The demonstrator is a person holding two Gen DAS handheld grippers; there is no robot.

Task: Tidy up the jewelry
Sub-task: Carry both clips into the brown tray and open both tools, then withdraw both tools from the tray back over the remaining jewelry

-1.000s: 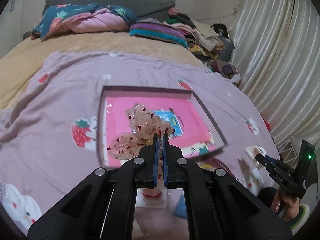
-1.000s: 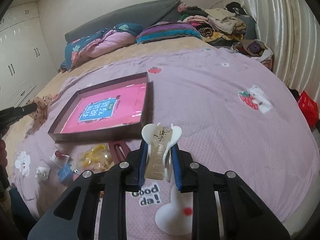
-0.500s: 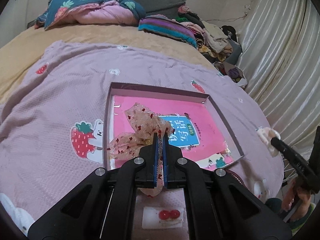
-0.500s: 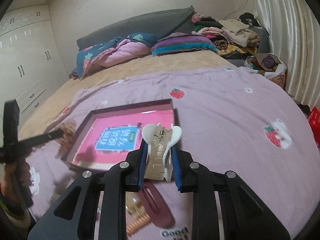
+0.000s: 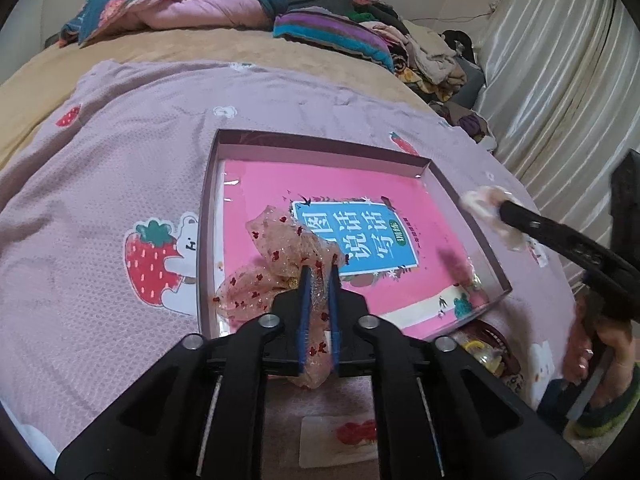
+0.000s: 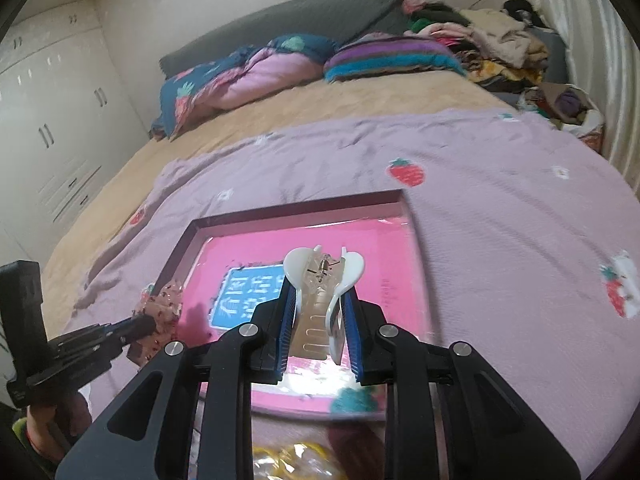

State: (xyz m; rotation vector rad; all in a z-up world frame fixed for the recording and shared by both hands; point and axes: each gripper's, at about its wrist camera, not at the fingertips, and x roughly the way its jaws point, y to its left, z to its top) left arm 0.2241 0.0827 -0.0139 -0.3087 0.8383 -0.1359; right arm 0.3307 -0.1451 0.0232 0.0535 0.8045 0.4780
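Left gripper [image 5: 319, 276]: jaws just easing apart, sheer red-speckled bow [image 5: 280, 276] between the pads, over the tray [image 5: 320, 141] near corner. Right gripper [image 6: 318, 300] clamped on white claw clip [image 6: 324, 276], above the pink book [image 6: 256, 300]; its blue label's Chinese characters blurred. Ahead-below, card with red studs [image 5: 352, 432].

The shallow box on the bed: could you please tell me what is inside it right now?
The box holds a pink book with a blue title panel, lying flat and covering most of its floor. The sheer bow in the left gripper hides the book's near corner. Under the book: unseen.
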